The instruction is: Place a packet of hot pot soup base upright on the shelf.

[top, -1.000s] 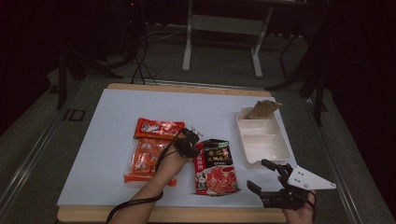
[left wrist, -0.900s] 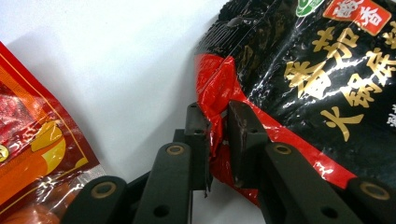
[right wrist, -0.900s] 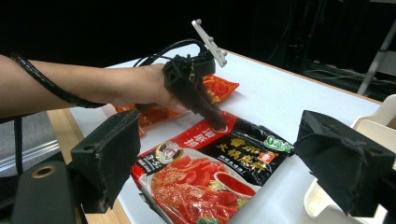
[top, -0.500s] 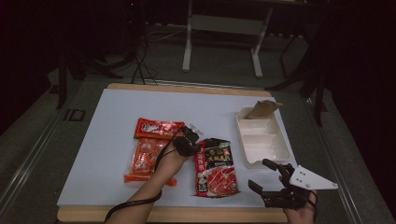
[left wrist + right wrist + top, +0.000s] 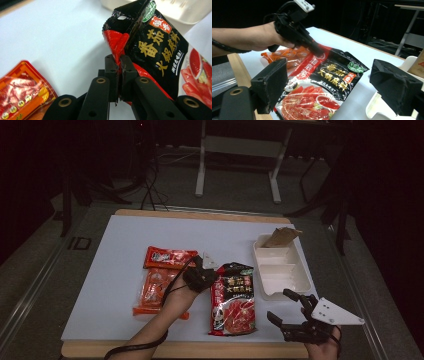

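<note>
There, left gripper (image 5: 119,65) pinches pouch (image 5: 160,52) edge

Left hand-held gripper (image 5: 210,272) now pinching black-red pouch (image 5: 233,296) corner, edge lifted

A glossy black and red plastic soup-base pouch (image 5: 233,298) is showing gold lettering, a small green round badge near its top and a picture of red tomato slices lower down. Two orange-red plastic snack packets (image 5: 162,279) are lying to its left, the nearer one carrying small gold dots along a clear window. A plain white compartment tray (image 5: 281,270) is holding a brown paper bag (image 5: 281,237). The pale white table sheet (image 5: 120,250) is sitting on a light wooden board (image 5: 200,351). Both matte black grippers, left (image 5: 119,65) and right (image 5: 287,313), are looking uniformly dark.
</note>
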### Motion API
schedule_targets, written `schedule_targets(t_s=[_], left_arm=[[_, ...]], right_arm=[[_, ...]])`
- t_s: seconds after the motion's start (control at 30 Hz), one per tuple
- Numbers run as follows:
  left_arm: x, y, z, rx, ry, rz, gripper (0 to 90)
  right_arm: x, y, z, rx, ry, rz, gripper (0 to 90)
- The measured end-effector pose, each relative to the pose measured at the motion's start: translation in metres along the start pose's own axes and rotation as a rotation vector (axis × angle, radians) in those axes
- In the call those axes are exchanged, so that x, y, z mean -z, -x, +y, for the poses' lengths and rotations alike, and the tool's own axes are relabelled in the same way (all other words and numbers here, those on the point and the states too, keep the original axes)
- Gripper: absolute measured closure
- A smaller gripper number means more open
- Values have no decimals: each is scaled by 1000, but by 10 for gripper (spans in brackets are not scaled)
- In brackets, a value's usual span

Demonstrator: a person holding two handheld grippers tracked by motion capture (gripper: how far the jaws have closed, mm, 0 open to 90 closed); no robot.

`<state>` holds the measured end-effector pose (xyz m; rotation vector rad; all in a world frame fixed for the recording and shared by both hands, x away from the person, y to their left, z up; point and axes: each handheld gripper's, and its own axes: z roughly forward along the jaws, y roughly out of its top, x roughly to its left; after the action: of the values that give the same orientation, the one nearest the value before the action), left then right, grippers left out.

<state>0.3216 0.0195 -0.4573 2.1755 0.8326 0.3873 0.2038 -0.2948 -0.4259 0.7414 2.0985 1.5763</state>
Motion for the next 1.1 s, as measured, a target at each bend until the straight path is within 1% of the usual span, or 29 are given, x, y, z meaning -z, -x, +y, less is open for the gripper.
schedule_targets(t_s=[0.03,0.17,0.2,0.27,0.3,0.33,0.37,0.47,0.63,0.67,0.7,0.73,0.77,0.83,0.9,0.93,1.0,1.03,1.07,1.1], left_arm=[[3,2,1,-3,17,-5,879],[12,10,6,-26,51,-13,879],[15,12,7,-37,57,-13,879],[19,16,9,-29,81,-31,880],[21,18,10,-40,89,-31,880],[23,20,11,-41,101,-33,880],[23,20,11,-41,101,-33,880],[30,26,13,-44,132,-49,880],[40,35,17,-61,166,-65,882],[43,37,18,-72,180,-76,882],[44,39,18,-78,194,-78,882],[46,40,19,-84,203,-83,882],[47,40,20,-87,209,-84,882],[49,39,21,-76,218,-83,882],[52,37,21,-59,234,-88,882],[53,36,21,-54,241,-86,882],[57,32,21,-51,258,-97,881],[59,31,21,-44,268,-102,881],[61,29,21,-37,271,-109,881],[63,28,20,-31,284,-112,881]], right_arm=[[0,0,0,-2,2,-3,143],[2,1,1,-10,11,-6,144],[2,1,1,-14,11,-5,144],[2,1,1,-14,14,-8,144],[2,1,1,-15,15,-10,144],[3,1,2,-11,17,-12,144],[3,1,2,-11,17,-12,144],[3,1,2,-7,17,-16,144],[3,1,3,-2,16,-20,145],[3,1,3,3,15,-22,150],[4,1,4,23,23,-22,163],[4,0,4,31,27,-24,164],[5,0,5,42,29,-31,164],[7,0,7,47,32,-35,164],[8,-1,7,45,32,-37,162],[9,-1,8,43,33,-41,153],[9,0,8,26,31,-39,146],[10,1,8,26,26,-46,144],[10,1,9,38,35,-52,145],[10,2,9,46,57,-33,143]])
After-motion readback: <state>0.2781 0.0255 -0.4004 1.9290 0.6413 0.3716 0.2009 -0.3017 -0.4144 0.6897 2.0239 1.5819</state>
